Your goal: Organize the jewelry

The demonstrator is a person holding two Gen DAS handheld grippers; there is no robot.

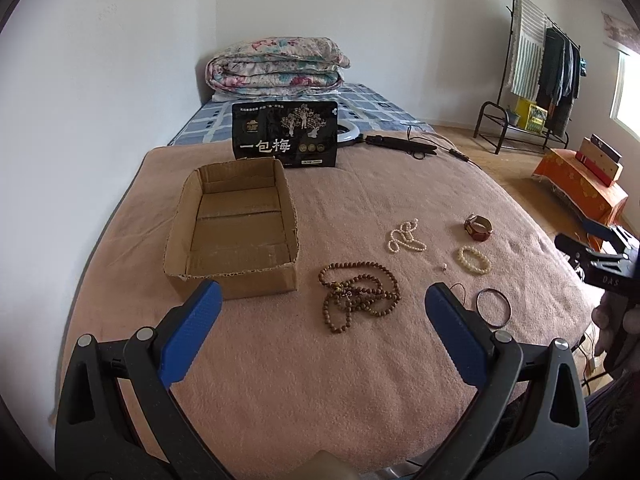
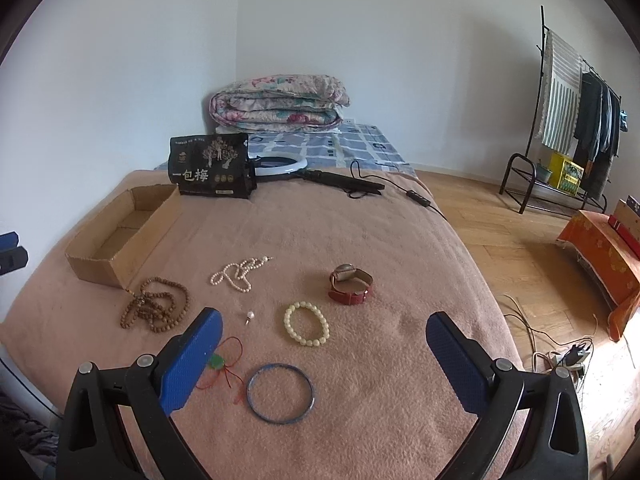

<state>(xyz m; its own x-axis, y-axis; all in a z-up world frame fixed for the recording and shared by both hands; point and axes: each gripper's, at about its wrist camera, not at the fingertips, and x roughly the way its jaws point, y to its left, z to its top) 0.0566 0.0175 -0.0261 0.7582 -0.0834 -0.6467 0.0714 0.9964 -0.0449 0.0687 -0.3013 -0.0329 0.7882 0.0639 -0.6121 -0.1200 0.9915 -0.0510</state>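
A bedroom with white walls and wood flooring; a pinkish-brown blanket covers the bed that fills the middle of both views. In the left wrist view the left gripper sits at the bottom of the frame with its blue fingers spread wide, holding nothing and touching nothing; a heap of brown wooden beads lies on the blanket between its tips, and an open cardboard box stands at centre left. In the right wrist view the right gripper is likewise spread wide and empty at the bottom of the frame. Between its fingers lie a blue bangle and a pale bead bracelet, with a red-strapped watch above them. A pearl strand lies left of centre, a small loose pearl below it, and a green pendant on red cord lies beside the left finger.
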